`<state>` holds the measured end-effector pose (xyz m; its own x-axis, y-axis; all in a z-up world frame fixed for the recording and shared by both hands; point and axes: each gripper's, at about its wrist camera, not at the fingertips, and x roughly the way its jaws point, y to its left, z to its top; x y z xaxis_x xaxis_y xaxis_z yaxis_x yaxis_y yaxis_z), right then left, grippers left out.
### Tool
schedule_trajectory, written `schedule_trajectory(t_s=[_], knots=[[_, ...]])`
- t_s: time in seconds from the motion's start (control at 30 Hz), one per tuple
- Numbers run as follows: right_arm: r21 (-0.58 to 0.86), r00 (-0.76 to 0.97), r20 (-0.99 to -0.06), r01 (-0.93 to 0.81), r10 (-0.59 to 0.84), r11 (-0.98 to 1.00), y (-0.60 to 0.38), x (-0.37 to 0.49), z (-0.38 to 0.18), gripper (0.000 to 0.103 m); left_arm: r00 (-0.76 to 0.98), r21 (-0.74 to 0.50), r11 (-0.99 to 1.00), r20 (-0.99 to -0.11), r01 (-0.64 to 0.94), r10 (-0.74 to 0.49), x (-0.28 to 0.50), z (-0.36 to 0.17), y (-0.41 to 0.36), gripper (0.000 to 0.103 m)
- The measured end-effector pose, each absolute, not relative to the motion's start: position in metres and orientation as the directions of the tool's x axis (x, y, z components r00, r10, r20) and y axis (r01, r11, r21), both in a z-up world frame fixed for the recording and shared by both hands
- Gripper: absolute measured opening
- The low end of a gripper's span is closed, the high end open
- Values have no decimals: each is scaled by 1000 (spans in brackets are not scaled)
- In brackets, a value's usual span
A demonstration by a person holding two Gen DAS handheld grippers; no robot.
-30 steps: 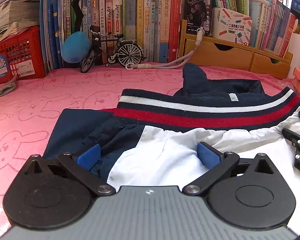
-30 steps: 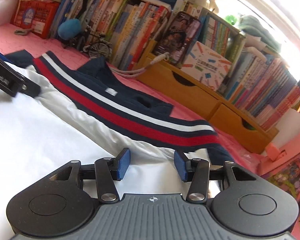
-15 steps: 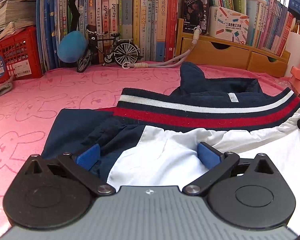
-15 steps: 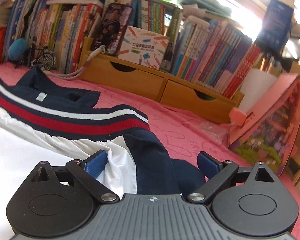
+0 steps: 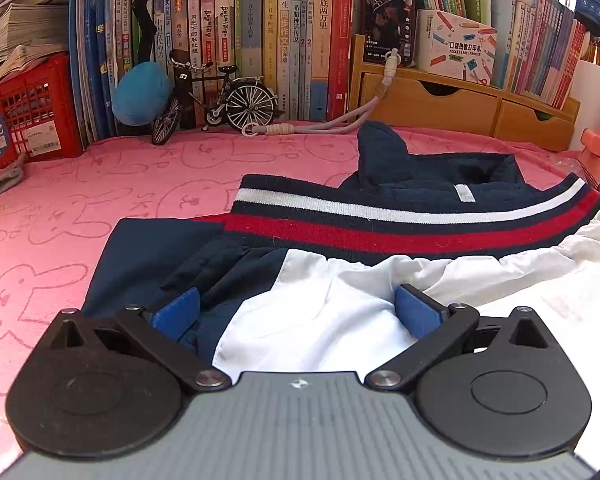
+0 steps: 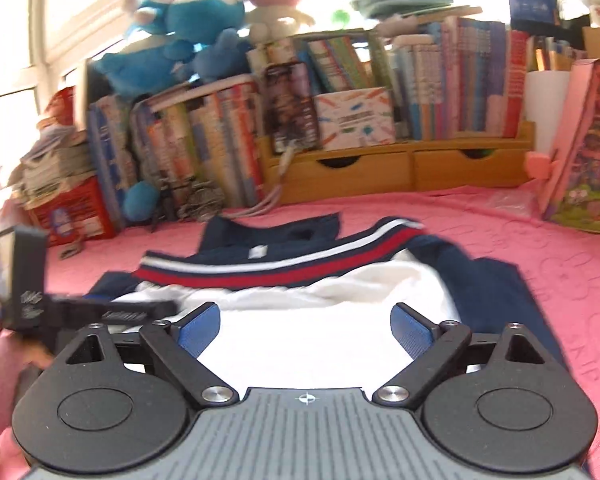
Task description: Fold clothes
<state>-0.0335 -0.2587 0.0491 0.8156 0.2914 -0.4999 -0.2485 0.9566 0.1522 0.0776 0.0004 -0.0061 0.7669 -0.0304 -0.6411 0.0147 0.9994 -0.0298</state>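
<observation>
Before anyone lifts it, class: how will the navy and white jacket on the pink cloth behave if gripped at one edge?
The jacket is probably floppy: its white panel already puckers below the striped band. Gripped at one edge, it would likely drape and drag the rest. It seems light, lying thin and flat.

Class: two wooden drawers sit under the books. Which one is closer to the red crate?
The left drawer, beneath the phone; the other drawer sits farther from the red crate, toward the pink house.

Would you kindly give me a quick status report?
Left gripper open over jacket. Right gripper closing, nothing pinched. Jacket flat. Nothing in the way.
</observation>
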Motion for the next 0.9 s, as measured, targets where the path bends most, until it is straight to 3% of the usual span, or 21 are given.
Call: schedule_trajectory(t_s=[0.17, 0.23, 0.33, 0.4, 0.47, 0.6, 0.7, 0.8, 0.9], knots=[[-9, 755, -558, -420, 344, 907, -201, -73, 26, 60, 767, -33, 999, -640, 15, -33, 77, -5, 1, 103], [-113, 784, -552, -408, 284, 906, -205, -77, 22, 59, 767, -33, 999, -640, 16, -34, 77, -5, 1, 103], [-222, 835, -549, -192, 40, 956, -255, -64, 13, 59, 767, -34, 999, -640, 16, -34, 77, -5, 1, 103], [-216, 818, -564, -12, -115, 976, -304, -50, 5, 58, 767, -34, 999, -640, 16, -34, 77, -5, 1, 103], [-286, 801, -527, 147, -284, 947, -338, -44, 4, 59, 767, -34, 999, -641, 16, -34, 77, -5, 1, 103], [-301, 779, -487, 276, -396, 913, -359, -42, 24, 53, 767, -34, 999, -641, 16, -34, 77, -5, 1, 103], [5, 860, -500, 119, -100, 993, -351, -30, 45, 62, 767, -34, 999, -641, 16, -34, 77, -5, 1, 103], [302, 829, -498, -109, 255, 947, -327, 6, 46, 68, 767, -34, 999, -641, 16, -34, 77, -5, 1, 103], [429, 745, -500, -229, 441, 874, -293, 43, 35, 75, 767, -35, 999, -641, 16, -35, 77, -5, 0, 103]])
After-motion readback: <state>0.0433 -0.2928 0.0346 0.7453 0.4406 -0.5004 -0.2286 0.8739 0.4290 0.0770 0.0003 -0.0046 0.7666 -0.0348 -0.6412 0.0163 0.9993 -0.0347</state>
